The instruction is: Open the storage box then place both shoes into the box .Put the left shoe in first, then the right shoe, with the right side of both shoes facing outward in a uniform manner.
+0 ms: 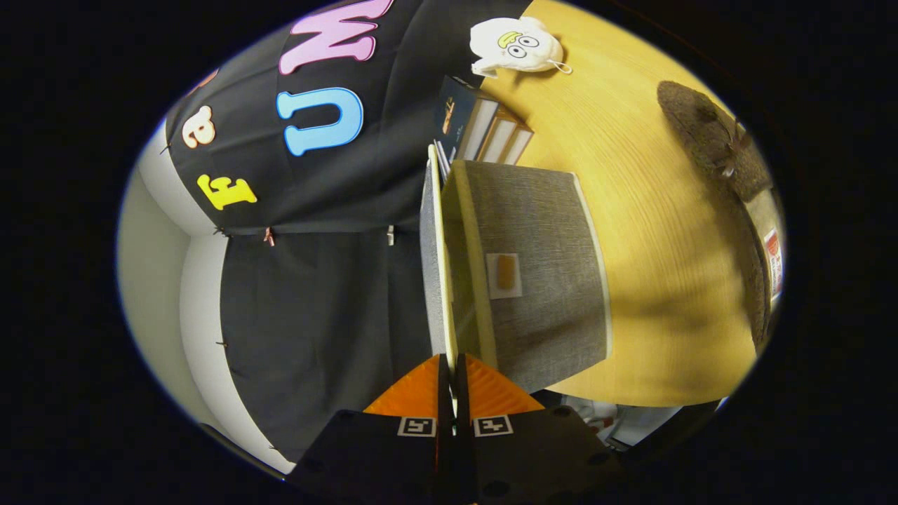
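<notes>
Grey storage box (540,280) lid (436,266) pinched in jaws; books (484,130) beyond.

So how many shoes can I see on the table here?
2 at most: a brown fuzzy shoe lies beyond the grey storage box, and what looks like its pair sits next to it; more may be hidden.

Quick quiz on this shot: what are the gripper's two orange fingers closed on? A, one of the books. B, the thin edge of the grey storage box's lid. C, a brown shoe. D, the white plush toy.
B: the gripper has both orange fingers pinched on the thin lid standing beside the grey storage box; the plush toy, books and brown shoe lie beyond.
</notes>
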Tool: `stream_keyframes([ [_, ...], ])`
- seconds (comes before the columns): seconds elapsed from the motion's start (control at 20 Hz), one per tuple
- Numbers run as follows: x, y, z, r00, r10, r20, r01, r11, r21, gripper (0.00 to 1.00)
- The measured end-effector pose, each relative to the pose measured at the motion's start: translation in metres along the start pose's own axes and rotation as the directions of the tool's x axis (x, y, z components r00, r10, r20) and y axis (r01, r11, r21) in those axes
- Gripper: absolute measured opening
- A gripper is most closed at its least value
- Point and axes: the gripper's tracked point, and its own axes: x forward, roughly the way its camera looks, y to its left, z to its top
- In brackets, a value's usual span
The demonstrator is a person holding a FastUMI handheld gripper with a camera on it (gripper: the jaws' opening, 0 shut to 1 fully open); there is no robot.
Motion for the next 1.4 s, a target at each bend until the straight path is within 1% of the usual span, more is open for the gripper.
stream_keyframes([
  [0.15,0.004,0.039,-0.003,0.999,0.044,-0.009,-0.045,0.997,-0.060,0.05],
  [0.2,0.008,0.049,-0.006,0.999,0.042,-0.022,-0.044,0.996,-0.075,0.05],
  [0.3,0.021,0.060,-0.010,1.000,-0.004,-0.021,0.002,0.993,-0.119,0.05],
  [0.4,0.033,0.088,-0.021,0.999,0.021,-0.029,-0.025,0.989,-0.145,0.05],
  [0.45,0.041,0.103,-0.028,0.998,0.037,-0.040,-0.043,0.988,-0.149,0.05],
  [0.55,0.064,0.126,-0.039,0.997,0.046,-0.066,-0.057,0.983,-0.174,0.04],
  [0.65,0.091,0.140,-0.046,0.998,0.021,-0.066,-0.034,0.976,-0.215,0.05],
  [0.75,0.119,0.157,-0.056,0.997,0.022,-0.072,-0.038,0.971,-0.235,0.05],
  [0.8,0.134,0.161,-0.061,0.997,0.012,-0.072,-0.029,0.969,-0.244,0.05],
  [0.9,0.163,0.159,-0.067,0.997,-0.043,-0.058,0.025,0.959,-0.283,0.05],
  [0.95,0.176,0.161,-0.069,0.997,-0.055,-0.052,0.037,0.954,-0.298,0.05],
  [1.0,0.189,0.165,-0.073,0.997,-0.053,-0.052,0.035,0.950,-0.310,0.05],
  [1.2,0.235,0.153,-0.091,0.992,-0.099,-0.075,0.069,0.942,-0.329,0.05],
  [1.4,0.273,0.133,-0.106,0.984,-0.149,-0.096,0.101,0.917,-0.386,0.05],
])
